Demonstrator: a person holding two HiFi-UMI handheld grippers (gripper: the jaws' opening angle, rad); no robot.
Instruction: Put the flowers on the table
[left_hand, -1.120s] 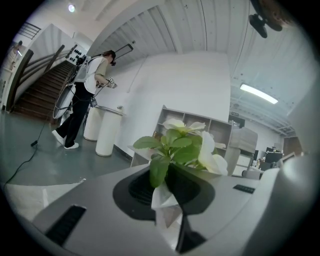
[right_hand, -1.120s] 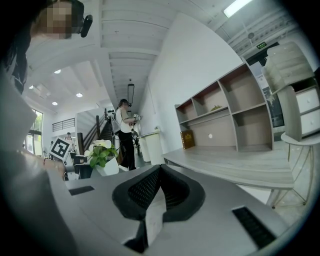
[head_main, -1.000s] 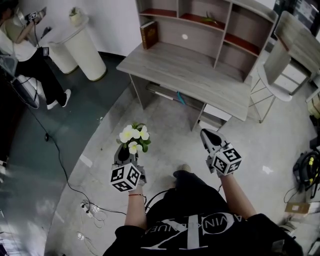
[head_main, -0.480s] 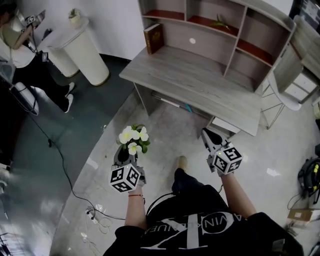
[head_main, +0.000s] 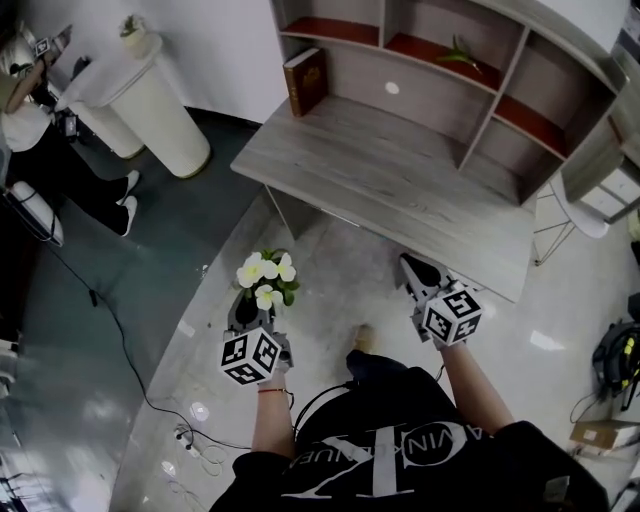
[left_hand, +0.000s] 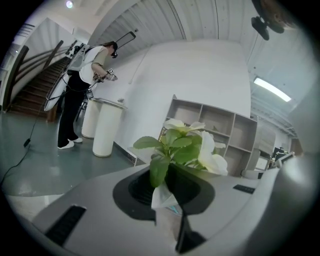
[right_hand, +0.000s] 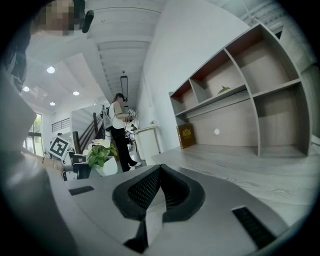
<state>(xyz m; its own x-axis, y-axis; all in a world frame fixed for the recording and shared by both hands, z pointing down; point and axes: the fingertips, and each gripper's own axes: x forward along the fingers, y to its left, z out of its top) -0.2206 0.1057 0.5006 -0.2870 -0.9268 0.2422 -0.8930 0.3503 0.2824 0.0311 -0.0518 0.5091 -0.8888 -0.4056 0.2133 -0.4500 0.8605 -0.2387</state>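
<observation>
The left claw (head_main: 247, 302) pinches the flowers (head_main: 266, 272) above bare floor (head_main: 335, 275), short of the counter (head_main: 390, 175) and its near edge. The right claw (head_main: 417, 270), pressed together and empty, hangs near that edge

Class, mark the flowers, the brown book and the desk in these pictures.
flowers (head_main: 262, 270): head view, on a white blossom.
brown book (head_main: 305, 80): head view, on its front cover.
desk (head_main: 400, 180): head view, on the bare top.
</observation>
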